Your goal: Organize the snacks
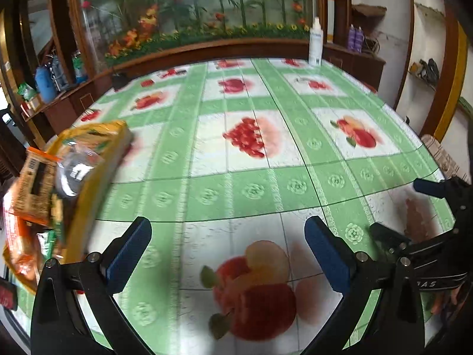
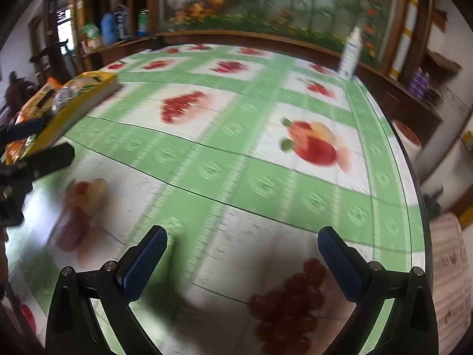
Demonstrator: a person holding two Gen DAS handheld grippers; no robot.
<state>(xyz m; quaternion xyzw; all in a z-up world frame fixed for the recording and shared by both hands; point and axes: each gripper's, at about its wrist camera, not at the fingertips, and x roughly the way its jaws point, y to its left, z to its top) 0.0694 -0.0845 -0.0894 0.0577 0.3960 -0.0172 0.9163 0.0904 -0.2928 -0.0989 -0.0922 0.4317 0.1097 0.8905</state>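
A yellow box [image 1: 97,159] full of snack packets stands at the table's left edge; an orange packet [image 1: 35,183] and a clear-wrapped dark snack [image 1: 75,171] stick out of it. The right wrist view shows the same yellow box [image 2: 74,100] at far left. My left gripper [image 1: 227,245] is open over the bare tablecloth, just right of the box, holding nothing. My right gripper [image 2: 242,254] is also open and empty above the cloth. The right gripper [image 1: 419,216] appears at the right edge of the left wrist view, and the left gripper [image 2: 38,145] at the left edge of the right one.
The table [image 1: 254,189] wears a green and white fruit-print cloth. A white spray bottle [image 1: 315,43] stands at its far edge. Wooden shelving with bottles [image 1: 47,80] lines the left, a floral glass panel runs behind. A striped chair cushion [image 2: 449,281] sits at right.
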